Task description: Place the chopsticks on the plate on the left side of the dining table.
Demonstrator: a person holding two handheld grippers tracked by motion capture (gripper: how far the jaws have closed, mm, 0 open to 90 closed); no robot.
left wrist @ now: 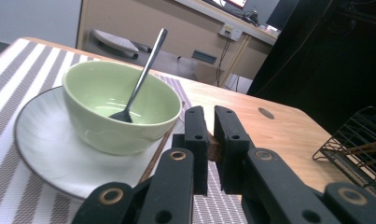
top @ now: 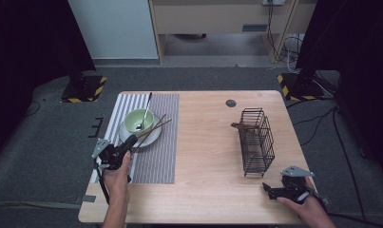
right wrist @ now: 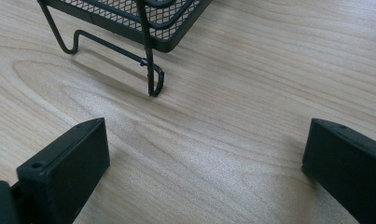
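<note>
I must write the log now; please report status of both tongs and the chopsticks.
Left tongs shut on chopsticks beside the bowl. Right tongs open over bare table near the wire basket. Nothing in the way.

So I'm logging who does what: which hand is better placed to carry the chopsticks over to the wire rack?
Left. The left gripper is already shut on the chopsticks beside the bowl. The right gripper rests open near the wire rack, holding nothing.

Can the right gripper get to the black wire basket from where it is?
Probably yes. The right gripper sits close to the wire basket, its fingers wide open and aimed at the basket's foot, with just bare table between them.
</note>
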